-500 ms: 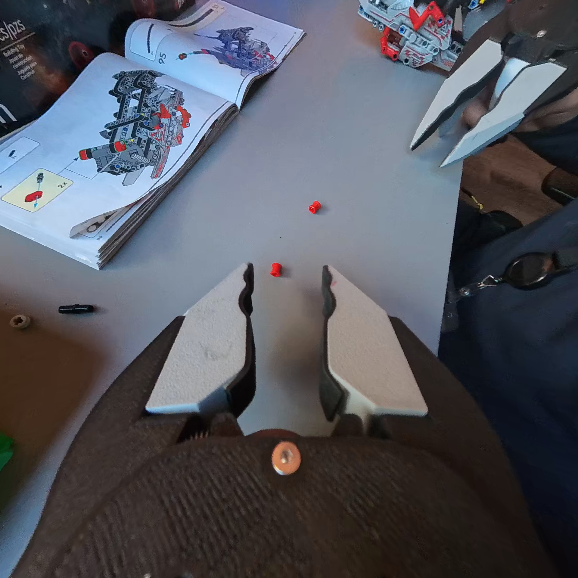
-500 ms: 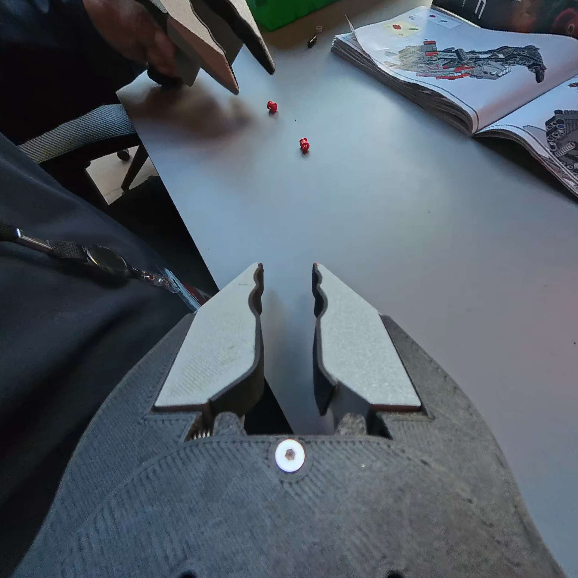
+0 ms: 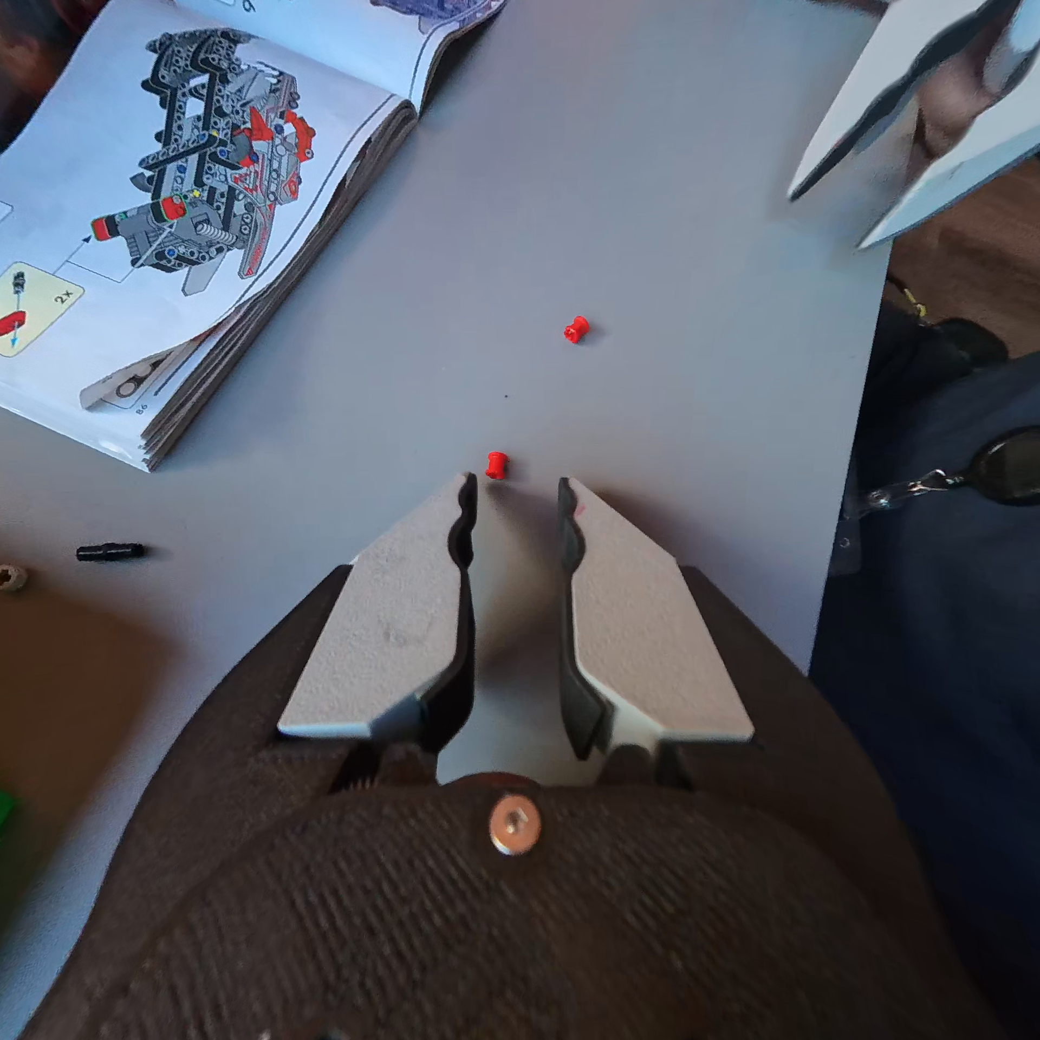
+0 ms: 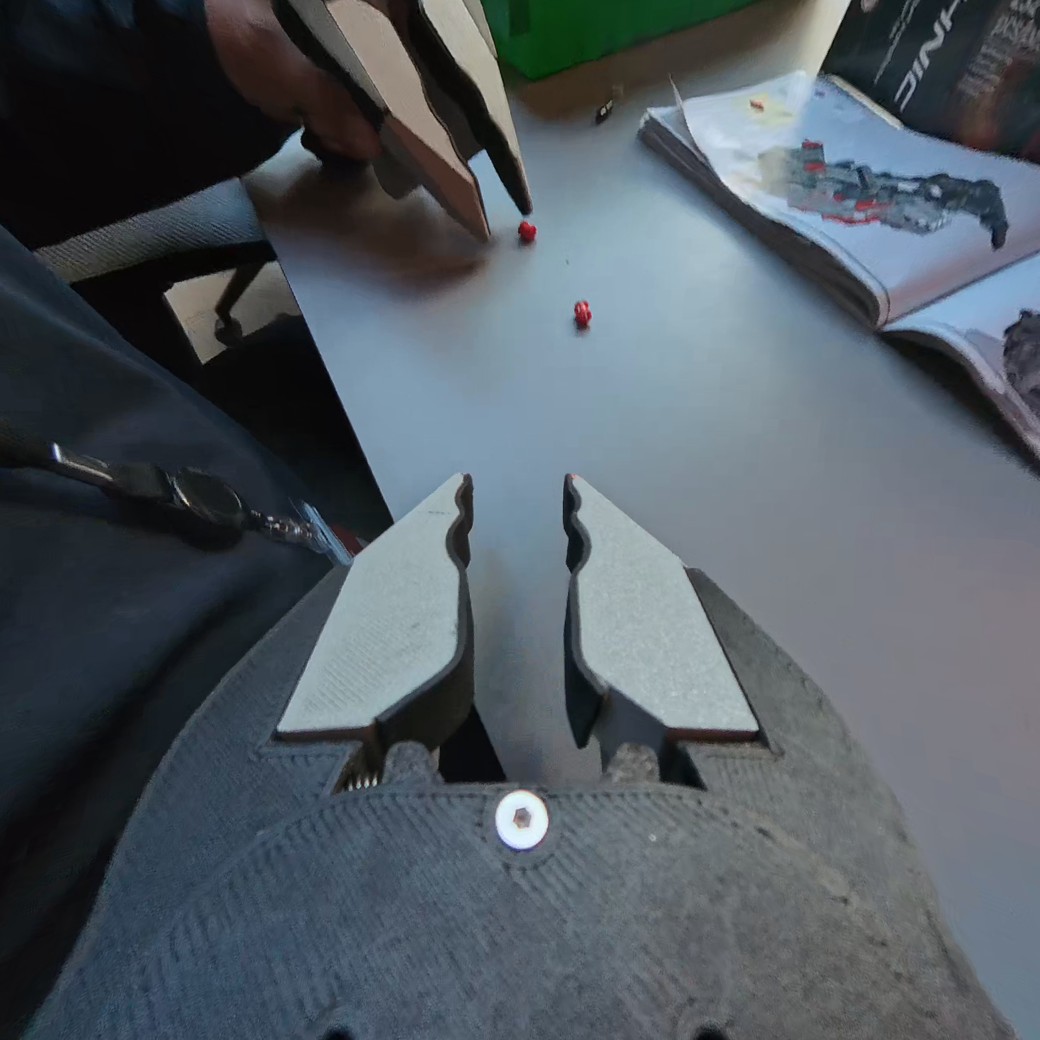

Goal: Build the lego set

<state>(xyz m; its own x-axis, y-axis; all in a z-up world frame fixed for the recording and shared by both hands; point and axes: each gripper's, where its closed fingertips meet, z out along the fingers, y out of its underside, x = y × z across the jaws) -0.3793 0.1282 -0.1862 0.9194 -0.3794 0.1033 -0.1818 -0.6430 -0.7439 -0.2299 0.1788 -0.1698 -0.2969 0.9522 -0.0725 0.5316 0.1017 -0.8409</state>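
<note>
On the grey table [image 3: 647, 169] lie two small red pieces. The near red piece [image 3: 496, 465] sits just past the tips of the left gripper [image 3: 515, 484], a little toward its left finger. It is not between the fingers. From the right wrist view, this red piece [image 4: 527, 231] is just beside the tips of the left gripper [image 4: 503, 222], which is low over the table. The left claw has a small gap and holds nothing.

The far red piece [image 3: 575, 329] lies alone, a bit farther out on the table, apart from both claws.

The right gripper [image 4: 518, 484] is over the table, near its edge. Its fingers are apart with a small gap, and it holds nothing too.

An open instruction book [image 3: 185, 225] with pictures of the model lies at the left side. A small black pin [image 3: 110, 551] and a tan round piece [image 3: 11, 577] lie near the left edge. A green box [image 4: 591, 34] stands at the far end.
</note>
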